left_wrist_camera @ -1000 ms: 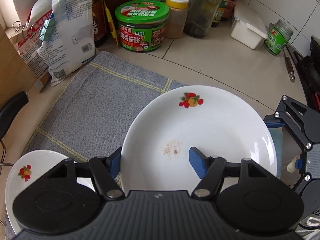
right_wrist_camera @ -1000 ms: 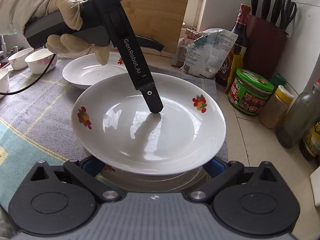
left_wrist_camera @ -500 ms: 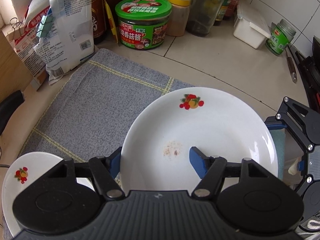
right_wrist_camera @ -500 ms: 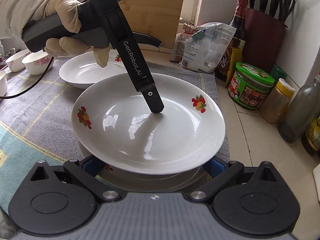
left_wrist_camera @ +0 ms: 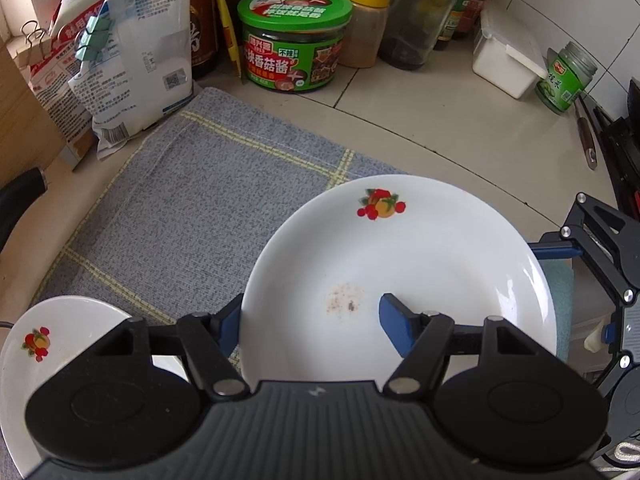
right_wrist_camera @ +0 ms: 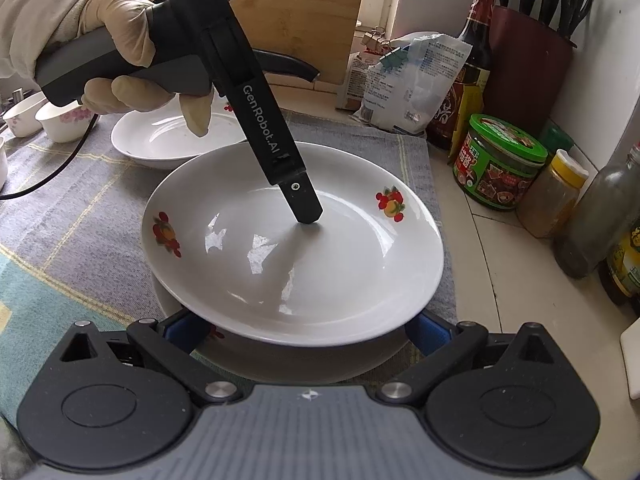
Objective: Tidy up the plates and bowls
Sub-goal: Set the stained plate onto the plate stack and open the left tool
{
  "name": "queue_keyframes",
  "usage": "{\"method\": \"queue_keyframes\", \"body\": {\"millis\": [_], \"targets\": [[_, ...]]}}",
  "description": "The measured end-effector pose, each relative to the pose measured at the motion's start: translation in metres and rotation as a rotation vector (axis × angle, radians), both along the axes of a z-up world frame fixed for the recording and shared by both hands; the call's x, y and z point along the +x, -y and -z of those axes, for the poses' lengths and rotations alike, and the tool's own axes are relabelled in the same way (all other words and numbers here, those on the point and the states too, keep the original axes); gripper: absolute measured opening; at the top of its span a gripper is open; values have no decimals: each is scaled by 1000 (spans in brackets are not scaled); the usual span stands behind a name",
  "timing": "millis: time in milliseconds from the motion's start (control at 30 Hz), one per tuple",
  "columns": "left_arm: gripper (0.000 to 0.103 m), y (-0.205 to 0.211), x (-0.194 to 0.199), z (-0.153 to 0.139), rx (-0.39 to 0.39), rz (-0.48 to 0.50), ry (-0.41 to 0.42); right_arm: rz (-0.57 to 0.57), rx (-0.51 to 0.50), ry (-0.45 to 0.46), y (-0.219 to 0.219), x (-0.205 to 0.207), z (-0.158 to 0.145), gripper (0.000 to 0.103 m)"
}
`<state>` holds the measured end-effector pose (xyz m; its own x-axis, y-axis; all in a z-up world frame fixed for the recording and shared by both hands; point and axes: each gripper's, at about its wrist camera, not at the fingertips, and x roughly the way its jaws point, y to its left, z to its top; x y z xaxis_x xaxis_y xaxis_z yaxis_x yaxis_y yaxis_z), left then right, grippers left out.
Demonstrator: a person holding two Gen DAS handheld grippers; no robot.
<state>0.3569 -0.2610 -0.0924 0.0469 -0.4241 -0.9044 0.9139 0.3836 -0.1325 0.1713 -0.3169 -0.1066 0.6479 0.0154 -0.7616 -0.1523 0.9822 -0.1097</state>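
bare cloth (left_wrist_camera: pixel 192 208) left, jars (left_wrist_camera: pixel 294 40) behind

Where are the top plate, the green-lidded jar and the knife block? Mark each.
top plate (right_wrist_camera: pixel 328 280), right wrist view, inner near side.
green-lidded jar (left_wrist_camera: pixel 294 8), left wrist view, lid centre.
knife block (right_wrist_camera: pixel 528 68), right wrist view, front face.

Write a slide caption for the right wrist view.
Left gripper pinches round white fruit-print plate's far rim above grey checked cloth.

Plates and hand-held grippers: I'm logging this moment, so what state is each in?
Top plate, tilted, raised over lower plate, speckled inside.
Lower plate, on cloth, mostly hidden.
Far plate, resting on cloth.
Left hand-held gripper, clamped across top plate's rim.
Right hand-held gripper, spread around lower plate; grip unclear.
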Motion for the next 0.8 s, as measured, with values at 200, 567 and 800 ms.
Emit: {"method": "queue_keyframes", "body": {"millis": [200,567,800], "targets": [[73,0,-2,1,-5,2,7,6,-4,-17,0,1,0,103],[75,-1,-5,0,-14,14,15,39,-3,-57,0,2,-4,103],[75,-3,-6,0,-20,10,13,48,-9,-55,-3,-1,-5,103]]}}
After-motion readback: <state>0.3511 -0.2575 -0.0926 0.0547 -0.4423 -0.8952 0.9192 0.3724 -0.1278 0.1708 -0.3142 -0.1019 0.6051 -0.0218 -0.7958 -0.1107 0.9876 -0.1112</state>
